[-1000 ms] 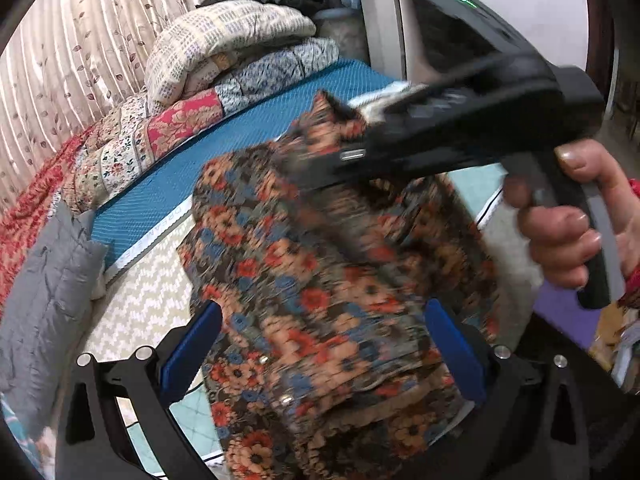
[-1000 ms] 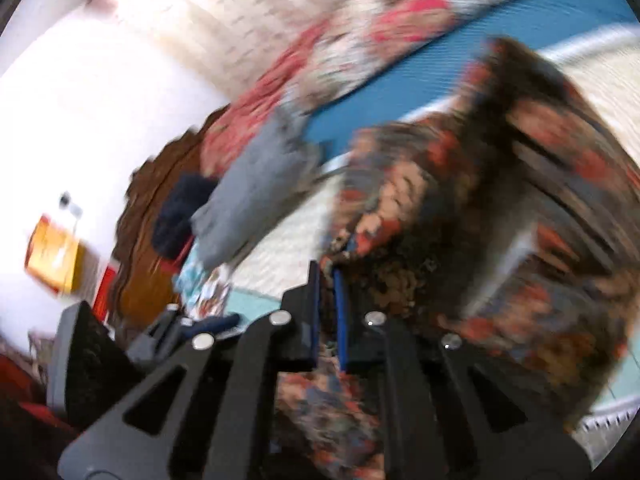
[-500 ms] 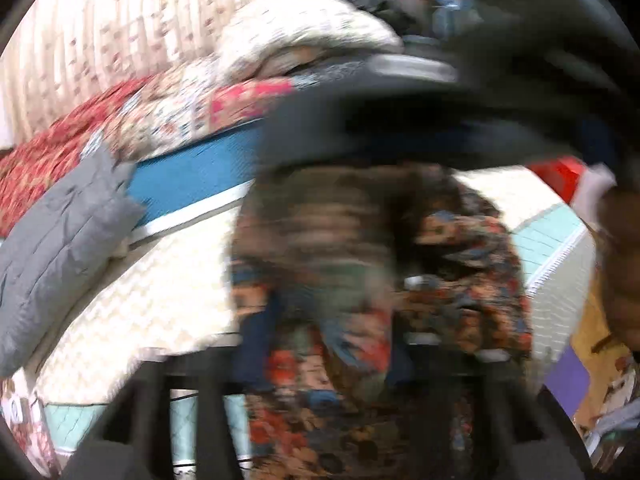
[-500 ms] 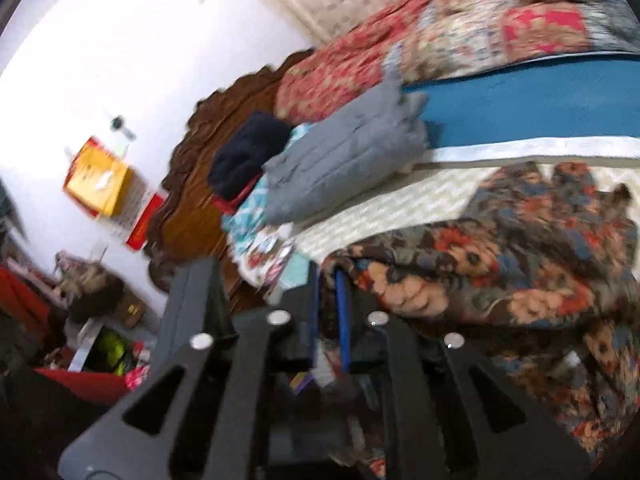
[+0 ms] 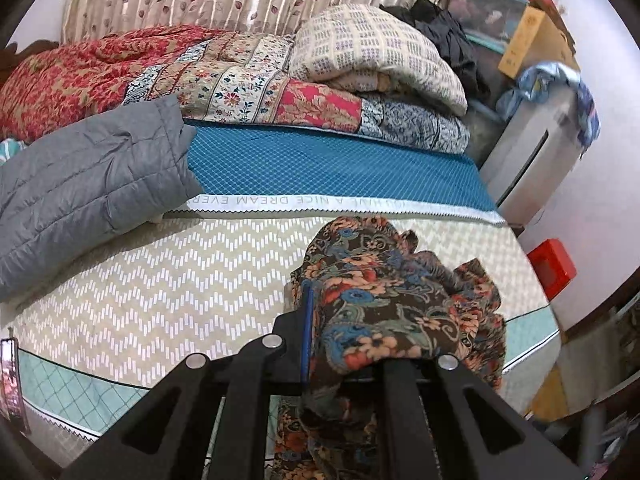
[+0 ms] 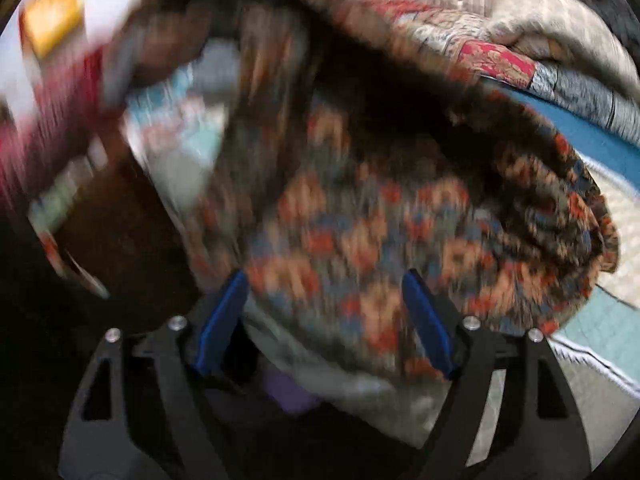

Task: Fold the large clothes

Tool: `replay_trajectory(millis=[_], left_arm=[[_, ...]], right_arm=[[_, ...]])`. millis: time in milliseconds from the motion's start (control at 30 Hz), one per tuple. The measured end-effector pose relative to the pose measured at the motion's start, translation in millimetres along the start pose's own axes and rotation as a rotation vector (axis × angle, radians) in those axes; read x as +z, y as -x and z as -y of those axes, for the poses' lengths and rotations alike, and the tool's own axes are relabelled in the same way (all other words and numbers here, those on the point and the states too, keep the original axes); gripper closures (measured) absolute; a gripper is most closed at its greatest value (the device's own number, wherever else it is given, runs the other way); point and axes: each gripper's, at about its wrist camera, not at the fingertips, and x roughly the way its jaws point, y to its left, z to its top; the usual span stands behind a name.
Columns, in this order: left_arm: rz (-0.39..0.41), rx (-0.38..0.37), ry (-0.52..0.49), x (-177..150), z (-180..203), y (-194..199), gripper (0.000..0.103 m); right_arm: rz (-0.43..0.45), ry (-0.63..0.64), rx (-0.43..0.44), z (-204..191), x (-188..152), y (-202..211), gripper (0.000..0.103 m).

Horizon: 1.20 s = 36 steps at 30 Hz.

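Observation:
A dark floral garment [image 5: 392, 300] lies bunched on the bed's chevron cover [image 5: 160, 280], near the right edge. My left gripper [image 5: 320, 292] is shut on a fold of it. The cloth drapes over the right finger and hides it, and only the left blue pad [image 5: 306, 320] shows. In the blurred right wrist view the same garment [image 6: 400, 208] fills the frame. My right gripper [image 6: 324, 276] has its jaws opening, with the blue pads [image 6: 224, 320] far apart. The cloth hangs just beyond and between them, and neither pad presses on it.
A grey quilted jacket [image 5: 88, 192] lies at the left of the bed. Folded quilts [image 5: 280, 88] are stacked along the curtain behind a blue mat [image 5: 340, 168]. A white appliance [image 5: 528, 160] and a red box [image 5: 552, 268] stand past the bed's right edge.
My left gripper, open a second ago, has shut on the garment and rolled. My right gripper has let go of the cloth, opened wide and left the left wrist view.

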Motion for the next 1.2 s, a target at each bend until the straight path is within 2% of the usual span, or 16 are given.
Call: replay_trajectory(millis=[67, 133, 167, 200, 233, 300, 400, 500, 633, 800, 900, 967, 1067, 1200], left_arm=[[0.008, 0.000, 0.003, -0.5, -0.2, 4.2, 0.093], [0.018, -0.005, 0.006, -3.1, -1.1, 11.6, 0.093], [0.025, -0.009, 0.010, -2.6, -2.4, 14.3, 0.093], [0.033, -0.015, 0.015, -1.8, -3.9, 18.3, 0.093], [0.046, -0.024, 0.027, -0.9, -5.9, 23.7, 0.092], [0.076, -0.037, 0.051, 1.7, -11.2, 36.4, 0.090], [0.129, -0.079, 0.115, 9.5, -24.1, 62.1, 0.090], [0.214, -0.137, 0.176, 23.7, -33.6, 97.5, 0.089], [0.391, -0.218, 0.208, 43.6, -28.0, 162.9, 0.089], [0.619, -0.287, 0.182, 62.0, 1.7, 248.6, 0.089], [0.765, -0.283, 0.156, 65.2, 24.0, 296.4, 0.089], [0.827, -0.276, 0.146, 66.1, 35.4, 317.1, 0.089], [0.891, -0.264, 0.137, 67.2, 52.8, 340.7, 0.089], [1.000, -0.185, 0.097, 58.7, 76.9, 359.6, 0.089]], right_arm=[[-0.054, 0.096, -0.125, -8.9, -19.9, -17.0, 0.027], [-0.083, 0.118, -0.242, -4.1, -31.7, -33.0, 0.030], [-0.107, 0.077, -0.254, 5.3, -34.6, -39.3, 0.040], [-0.109, 0.002, -0.215, 17.4, -34.8, -39.5, 0.073], [-0.087, -0.064, -0.193, 26.6, -32.6, -34.9, 0.093], [0.046, -0.193, -0.193, 48.8, -20.4, -3.0, 0.095], [0.257, -0.291, -0.240, 74.1, 3.7, 62.3, 0.095], [0.450, -0.353, -0.263, 98.1, 31.6, 130.1, 0.096], [0.662, -0.310, -0.289, 97.5, 72.2, 205.9, 0.096], [0.921, -0.183, -0.361, 68.7, 130.5, 298.5, 0.096], [1.013, -0.145, -0.391, 55.3, 160.0, 338.1, 0.096], [1.071, -0.113, -0.427, 47.4, 173.6, 367.9, 0.096], [1.106, -0.067, -0.468, 40.5, 190.7, 393.7, 0.096], [1.115, -0.019, -0.536, 28.8, 196.1, 410.0, 0.096]])
